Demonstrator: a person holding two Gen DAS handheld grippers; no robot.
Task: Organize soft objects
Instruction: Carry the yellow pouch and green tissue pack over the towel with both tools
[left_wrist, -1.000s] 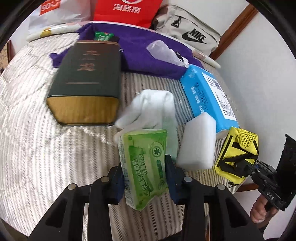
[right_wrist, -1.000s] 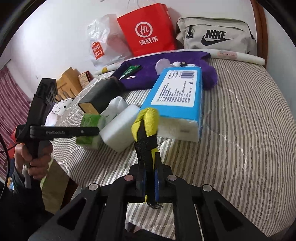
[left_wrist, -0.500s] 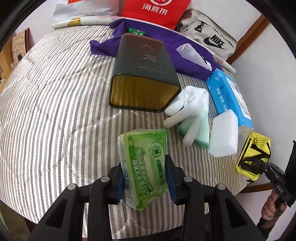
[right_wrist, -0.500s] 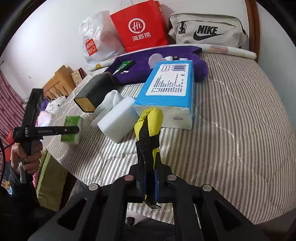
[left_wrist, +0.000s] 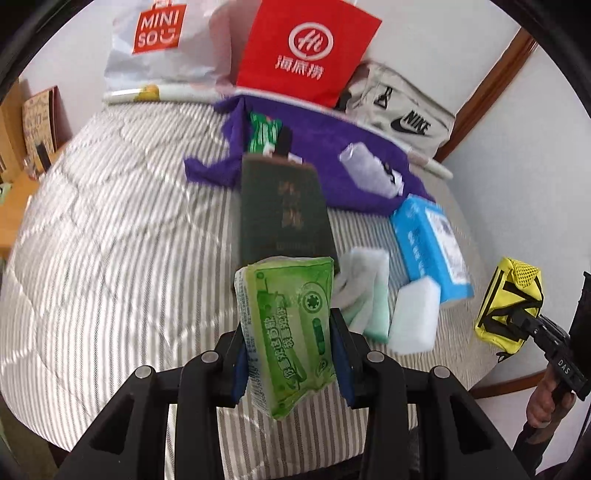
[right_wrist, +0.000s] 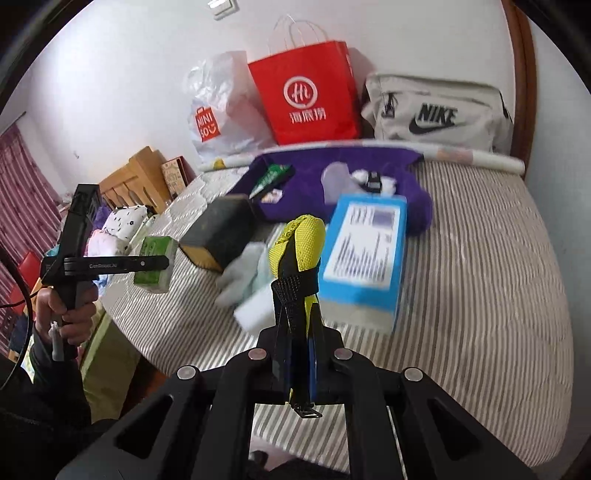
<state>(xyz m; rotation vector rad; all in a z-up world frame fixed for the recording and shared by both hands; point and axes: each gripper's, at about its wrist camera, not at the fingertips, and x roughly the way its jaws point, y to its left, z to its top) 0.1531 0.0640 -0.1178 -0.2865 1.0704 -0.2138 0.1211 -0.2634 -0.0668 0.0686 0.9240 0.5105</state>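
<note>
My left gripper (left_wrist: 288, 350) is shut on a green tissue pack (left_wrist: 290, 332), held upright above the near edge of the striped bed (left_wrist: 110, 258). The same pack (right_wrist: 155, 264) shows in the right wrist view at the left, off the bed's edge. My right gripper (right_wrist: 297, 354) is shut on a yellow mesh pouch (right_wrist: 299, 240) by its black strap; that pouch (left_wrist: 509, 299) hangs at the right in the left wrist view. On the bed lie a white glove (left_wrist: 351, 288), a white sponge block (left_wrist: 415, 317) and a blue tissue box (left_wrist: 430, 247).
A dark green tin box (left_wrist: 282, 210) lies in the bed's middle, on a purple cloth (left_wrist: 332, 147) with small items. A red paper bag (right_wrist: 306, 96), a white plastic bag (right_wrist: 218, 110) and a beige belt bag (right_wrist: 436, 110) stand against the back wall. Wooden furniture (right_wrist: 136, 173) is at left.
Both grippers have risen with their loads still gripped. The left wrist view has swung so the tin box and glove now sit behind the pack; more of the back wall shows.
</note>
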